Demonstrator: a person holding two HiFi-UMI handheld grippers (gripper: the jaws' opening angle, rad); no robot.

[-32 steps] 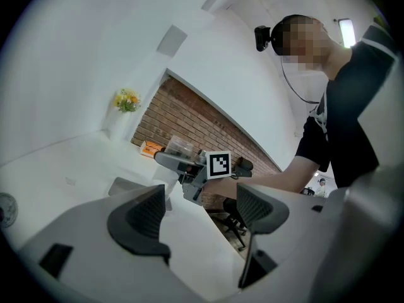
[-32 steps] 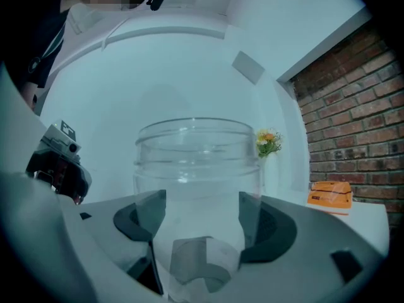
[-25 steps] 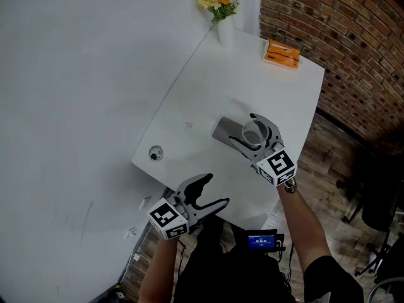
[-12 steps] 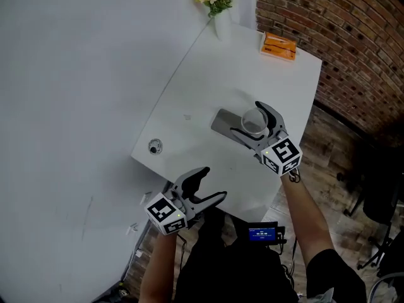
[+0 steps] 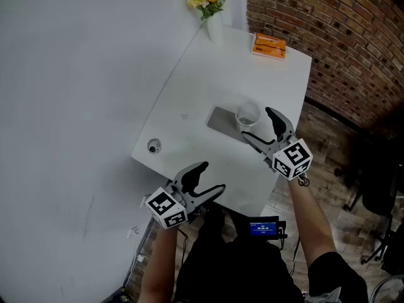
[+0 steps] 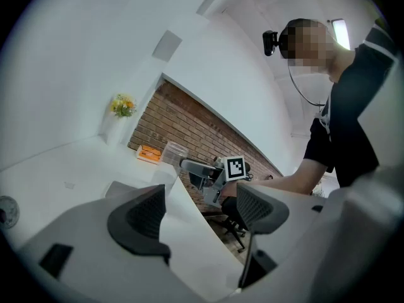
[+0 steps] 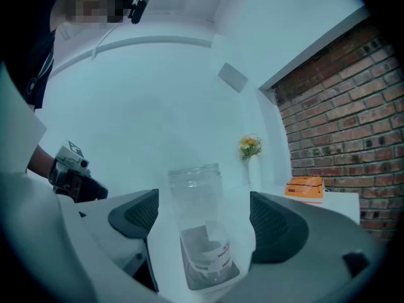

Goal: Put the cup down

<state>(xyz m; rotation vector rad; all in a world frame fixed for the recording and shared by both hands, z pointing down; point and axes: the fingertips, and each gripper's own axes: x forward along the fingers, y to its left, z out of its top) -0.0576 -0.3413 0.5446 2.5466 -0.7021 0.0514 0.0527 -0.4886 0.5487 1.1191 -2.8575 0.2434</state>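
Cup (image 5: 248, 114) stands upright on grey mat (image 5: 221, 120); right tool (image 5: 257, 124) released, jaws flanking it without contact; left tool (image 5: 211, 177) released, empty. Risk: skewed withdrawal clips and topples cup.

Cup (image 5: 248, 114): clear glossy plastic, smooth, with a white paper label. Tabletop (image 5: 208, 74): white, smooth, matt; pad (image 5: 219, 120): grey, matt. Wall (image 5: 328, 36): rough red brick, unglazed; floor (image 5: 325, 169): brown wood planks, dull finish.
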